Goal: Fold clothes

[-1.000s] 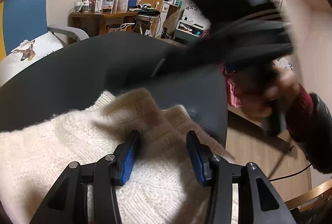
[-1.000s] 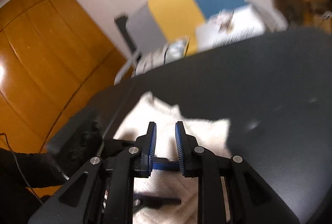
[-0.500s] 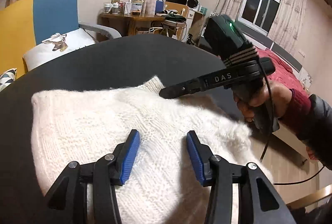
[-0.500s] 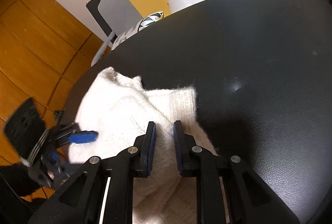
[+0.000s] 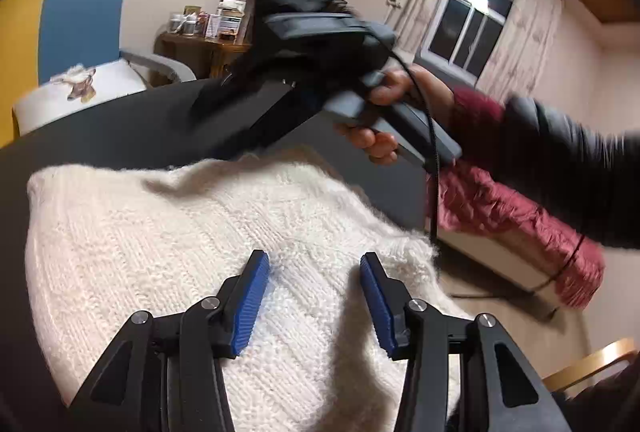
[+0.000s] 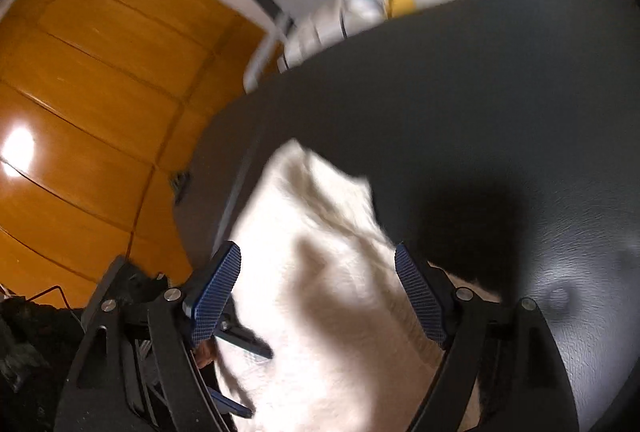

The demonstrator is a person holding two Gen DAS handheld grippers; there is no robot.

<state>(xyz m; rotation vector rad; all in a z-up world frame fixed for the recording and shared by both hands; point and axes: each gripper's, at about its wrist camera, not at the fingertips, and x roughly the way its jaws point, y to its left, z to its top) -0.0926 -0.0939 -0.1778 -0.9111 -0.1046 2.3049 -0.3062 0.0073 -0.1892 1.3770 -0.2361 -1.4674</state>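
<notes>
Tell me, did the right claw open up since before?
Yes. The right claw was nearly shut before; now its jaws are opening wide over the sweater, nothing pinched between them.

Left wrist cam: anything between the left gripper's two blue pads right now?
Only the white sweater lying flat beneath the left gripper; nothing is pinched between the pads, as the left wrist view shows.

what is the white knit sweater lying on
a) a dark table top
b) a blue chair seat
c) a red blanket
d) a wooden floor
a: the white knit sweater lies spread on the dark table top, which shows around its edges in both wrist views.
</notes>
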